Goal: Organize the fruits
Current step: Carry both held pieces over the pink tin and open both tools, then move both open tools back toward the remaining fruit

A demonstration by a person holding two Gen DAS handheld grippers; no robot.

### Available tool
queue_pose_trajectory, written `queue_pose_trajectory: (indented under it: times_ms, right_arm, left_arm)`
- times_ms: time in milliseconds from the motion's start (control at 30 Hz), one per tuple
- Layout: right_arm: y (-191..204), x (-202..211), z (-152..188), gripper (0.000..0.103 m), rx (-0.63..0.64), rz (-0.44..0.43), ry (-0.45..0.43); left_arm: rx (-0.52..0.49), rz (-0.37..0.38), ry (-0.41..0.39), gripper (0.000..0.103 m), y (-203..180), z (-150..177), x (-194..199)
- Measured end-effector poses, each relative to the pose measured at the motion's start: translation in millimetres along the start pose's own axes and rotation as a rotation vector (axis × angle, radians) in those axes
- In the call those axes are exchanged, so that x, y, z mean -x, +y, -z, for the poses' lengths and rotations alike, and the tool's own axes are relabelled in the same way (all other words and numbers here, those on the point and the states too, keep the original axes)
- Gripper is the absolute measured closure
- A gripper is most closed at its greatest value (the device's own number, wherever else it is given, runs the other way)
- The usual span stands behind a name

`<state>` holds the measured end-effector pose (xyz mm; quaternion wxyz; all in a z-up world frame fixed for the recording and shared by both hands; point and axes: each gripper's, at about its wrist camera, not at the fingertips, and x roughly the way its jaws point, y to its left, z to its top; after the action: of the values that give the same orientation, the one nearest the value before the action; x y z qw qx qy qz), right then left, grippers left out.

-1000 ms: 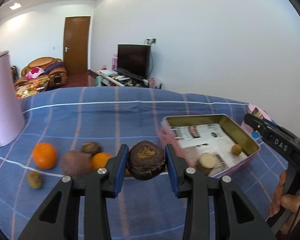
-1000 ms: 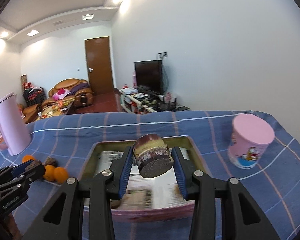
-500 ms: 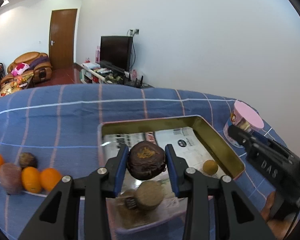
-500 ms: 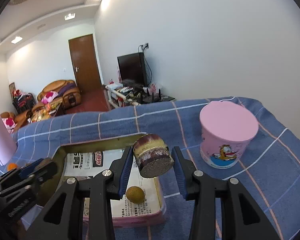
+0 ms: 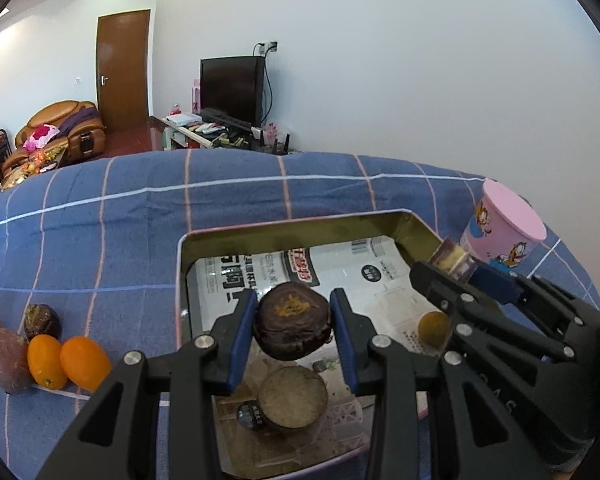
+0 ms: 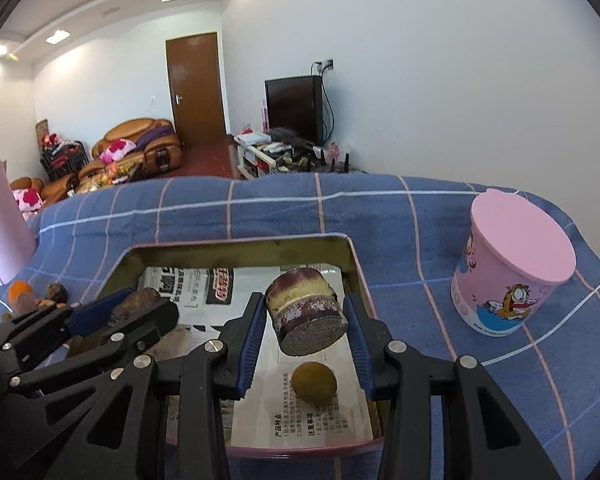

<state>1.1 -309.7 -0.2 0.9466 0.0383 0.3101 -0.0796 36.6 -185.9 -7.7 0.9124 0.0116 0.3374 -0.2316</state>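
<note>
Two grippers hang over the tin tray (image 5: 300, 222), each pinching one piece of fruit between its blue pads. Far to the left, on the blue checked cloth (image 5: 100, 208), lies a loose cluster: a dull purple fruit (image 5: 6, 354), a small dark one (image 5: 41, 320) behind it, and two oranges (image 5: 66, 360) side by side, well apart from the tray. The left gripper (image 5: 293, 326) has its jaws closed only part-way, clamped on a dark wrinkled fruit (image 5: 293, 326) held clear above the paper lining at the tray's near left. Below it, on the paper, rests a half fruit with pale cut face (image 5: 292, 398) turned up. To the right, a small brown round fruit (image 6: 314, 382) lies on the paper, just below the right gripper (image 6: 306, 316). That gripper's jaws are likewise part-way in, pressed on a purple and cream cut chunk (image 6: 306, 314) held tilted above the tray's right half. Further right, outside the tray, a pink lidded cup (image 6: 512, 264) stands upright on the cloth.

Compared with a second ago, the left gripper has travelled rightward from above the fruit cluster to over the tray, so the cluster now sits at the edge of its view. The right gripper has come a little lower over the tray. Both grips look unchanged.
</note>
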Motion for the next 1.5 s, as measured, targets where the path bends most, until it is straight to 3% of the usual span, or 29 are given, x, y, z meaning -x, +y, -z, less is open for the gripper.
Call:
queue_pose_trajectory:
  times_ms: [300,433,533,633,700,733,767,800,867,1100,1233,1267,1300,1500]
  right_arm:
    - [-9.3,-15.3,1.0,0.06,-0.067,-0.079,0.077]
    - [-8.2,-13.4,2.3,0.06,-0.068,-0.078,0.073]
    - [-13.2,-10.5,2.1,0.06,-0.102,-0.108,0.059]
    - [-22.7,-8.3,1.8,0.06,-0.163,-0.159,0.054]
    - [-33.2,-1.9,-0.3,0.059,-0.217,-0.189,0.027]
    - [-37.4,2.3,-1.0,0.057,-0.24,-0.202,0.003]
    - [-39.7,6.6,-1.2,0.046,-0.256,-0.205,-0.023]
    - [-41.3,11.4,-1.3,0.033,-0.267,-0.2,-0.053]
    - [-42.9,24.0,-2.1,0.026,-0.273,-0.175,-0.122]
    - [-33.4,42.2,-2.5,0.026,-0.195,-0.019,-0.227]
    - [-29.2,59.4,1.1,0.026,-0.141,0.059,-0.35]
    - [-27.9,61.2,3.9,0.02,-0.13,0.067,-0.374]
    - [-27.5,61.1,4.4,0.014,-0.128,0.071,-0.369]
    - [-20.9,59.7,5.6,0.014,-0.106,0.098,-0.338]
  left_arm:
    - [0.019,-0.021,0.03,0.064,1.6,-1.8,-6.7]
    - [0.024,-0.021,0.029,0.062,1.0,-4.7,-10.3]
    - [0.023,-0.031,0.016,0.056,1.3,-3.4,-7.9]
    - [0.026,-0.037,-0.008,0.04,2.9,-2.5,-2.6]
    - [0.016,-0.037,-0.021,0.019,1.2,-2.8,1.9]
    - [0.007,-0.036,-0.039,0.014,-1.2,-3.2,6.5]
    - [-0.009,-0.038,-0.084,0.005,-5.2,-3.4,15.2]
    - [-0.02,-0.044,-0.111,0.0,-7.1,-3.4,20.1]
    - [-0.066,-0.066,-0.187,0.0,-14.9,-4.1,33.5]
    - [-0.072,-0.169,-0.173,0.0,-3.0,-2.6,30.5]
    - [-0.047,-0.232,-0.185,0.0,10.2,2.0,34.0]
    - [-0.042,-0.247,-0.191,0.0,13.9,3.5,35.3]
    - [-0.041,-0.256,-0.191,0.0,17.9,5.6,36.7]
    - [-0.042,-0.266,-0.186,0.0,27.7,10.0,41.7]
